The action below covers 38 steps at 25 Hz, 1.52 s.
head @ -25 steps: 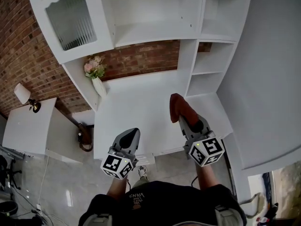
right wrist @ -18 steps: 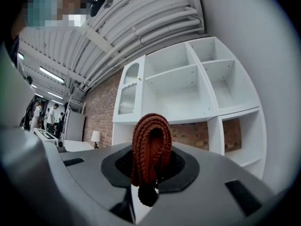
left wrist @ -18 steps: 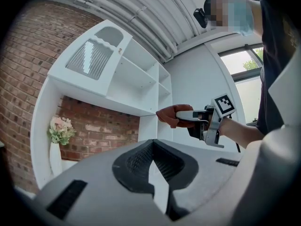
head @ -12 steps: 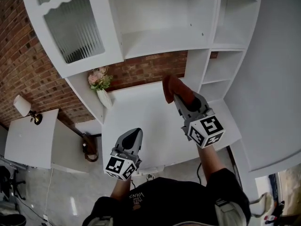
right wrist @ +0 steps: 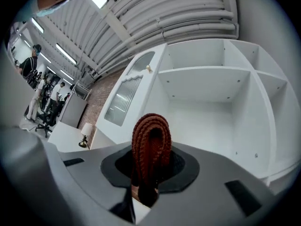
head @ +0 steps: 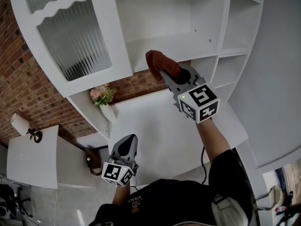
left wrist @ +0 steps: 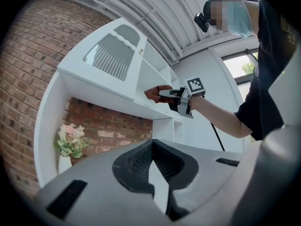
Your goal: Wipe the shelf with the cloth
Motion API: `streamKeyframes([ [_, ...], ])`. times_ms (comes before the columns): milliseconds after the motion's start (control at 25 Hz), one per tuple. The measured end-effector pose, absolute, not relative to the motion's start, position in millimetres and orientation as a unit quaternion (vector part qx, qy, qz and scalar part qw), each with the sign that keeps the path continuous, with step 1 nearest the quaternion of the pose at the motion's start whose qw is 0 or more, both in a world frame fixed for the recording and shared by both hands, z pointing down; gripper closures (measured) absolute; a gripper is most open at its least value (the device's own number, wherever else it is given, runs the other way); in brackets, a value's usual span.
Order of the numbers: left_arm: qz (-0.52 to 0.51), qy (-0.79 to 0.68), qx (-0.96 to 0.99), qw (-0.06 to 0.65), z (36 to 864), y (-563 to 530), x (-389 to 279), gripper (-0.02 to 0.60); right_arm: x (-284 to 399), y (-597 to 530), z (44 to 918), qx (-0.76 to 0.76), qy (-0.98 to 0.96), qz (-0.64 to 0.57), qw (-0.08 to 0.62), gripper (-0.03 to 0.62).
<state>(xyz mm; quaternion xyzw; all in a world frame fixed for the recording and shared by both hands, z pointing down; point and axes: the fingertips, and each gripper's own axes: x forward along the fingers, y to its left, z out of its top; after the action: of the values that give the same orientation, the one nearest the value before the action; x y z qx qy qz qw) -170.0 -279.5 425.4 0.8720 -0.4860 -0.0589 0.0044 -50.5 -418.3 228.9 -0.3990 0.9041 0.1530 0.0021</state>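
Right gripper [head: 165, 73] clamps one rust-red knitted cloth [head: 155, 62], tail hidden in jaws, against white shelf [head: 188, 42]; left gripper [head: 129, 140] closed, empty.

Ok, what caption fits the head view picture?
Right tongs hold a reddish-brown cloth up by the white shelf; left tongs hang low, shut.

Two grey two-jaw grippers with marker cubes: the left gripper [head: 127, 144], lower centre, and the right gripper [head: 163, 72], upper centre. One rust-brown knitted cloth [head: 155, 62]. One white shelf unit [head: 174, 41]. One ribbed-glass cabinet door [head: 75, 36], upper left. One white vase of pink flowers [head: 107, 111]. One white-shaded table lamp [head: 21, 125], lower left.
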Motion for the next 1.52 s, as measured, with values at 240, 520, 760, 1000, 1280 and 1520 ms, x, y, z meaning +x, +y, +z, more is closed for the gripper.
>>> streamKeyframes([
  [240,-0.065,-0.482,0.873,0.023,437,-297,-201,0.575,-86,-468,205,-0.380,0.916,0.126,-0.037,0.507],
  [520,-0.071,-0.472,0.878,0.035,446,-310,-201,0.575,-113,-526,184,-0.389,0.905,0.131,-0.110,0.507],
  [760,-0.077,-0.481,0.873,0.032,445,-318,-188,0.574,-131,-571,182,-0.384,0.898,0.139,-0.164,0.507],
  [1000,-0.083,-0.509,0.856,0.026,444,-323,-182,0.575,-150,-607,191,-0.357,0.904,0.108,-0.207,0.507],
  [1280,-0.093,-0.551,0.829,0.030,445,-325,-182,0.575,-163,-635,212,-0.328,0.906,0.076,-0.256,0.507],
  [1520,-0.087,-0.571,0.816,0.031,446,-322,-173,0.574,-171,-645,232,-0.299,0.906,0.065,-0.293,0.507],
])
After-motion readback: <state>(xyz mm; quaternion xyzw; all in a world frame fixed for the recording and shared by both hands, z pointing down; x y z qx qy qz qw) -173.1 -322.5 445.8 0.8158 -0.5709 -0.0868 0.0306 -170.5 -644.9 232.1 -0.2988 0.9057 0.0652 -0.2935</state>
